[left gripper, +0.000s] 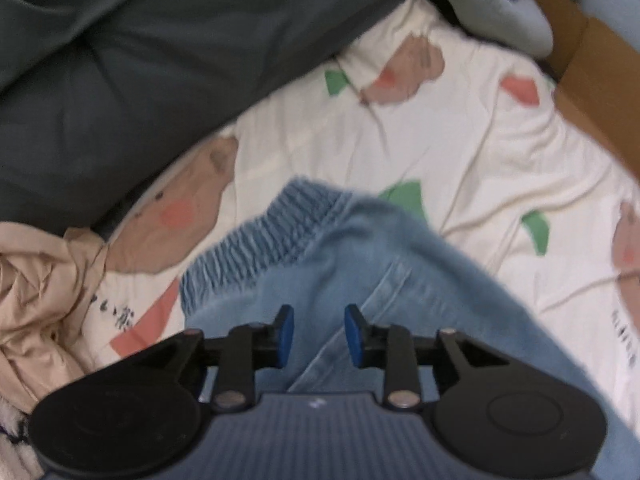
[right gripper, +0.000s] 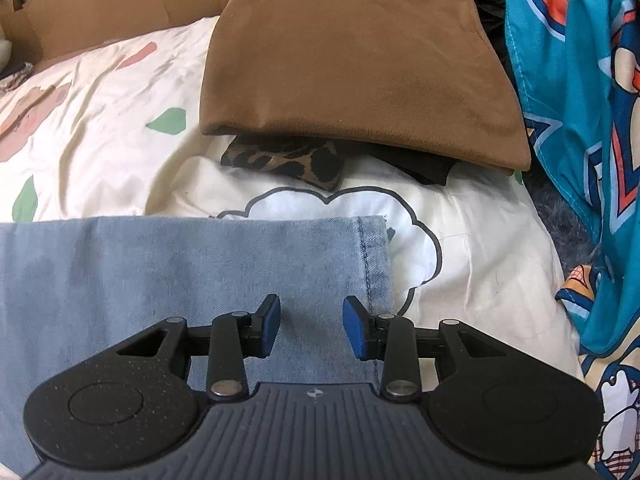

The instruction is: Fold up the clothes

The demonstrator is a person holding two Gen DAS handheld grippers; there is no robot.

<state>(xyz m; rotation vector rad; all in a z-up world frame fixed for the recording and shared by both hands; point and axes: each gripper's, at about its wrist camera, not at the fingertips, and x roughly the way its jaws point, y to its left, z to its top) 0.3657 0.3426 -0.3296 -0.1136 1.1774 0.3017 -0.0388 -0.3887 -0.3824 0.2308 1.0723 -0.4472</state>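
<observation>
One pair of light blue denim trousers here, and two black grippers over it, one per hand. There's one folded brown garment stacked on a leopard-print piece and a black one, plus a crumpled beige garment at the left. All of it lies on a bed with a cream cover printed with bears and green leaves; a dark grey quilt and brown cardboard border it, with teal cartoon fabric on the right. The trousers show a gathered elastic waistband and a stitched hem. Left gripper: jaws partly open, holding nothing. Right gripper: jaws apart above the flat leg, gripping nothing.
</observation>
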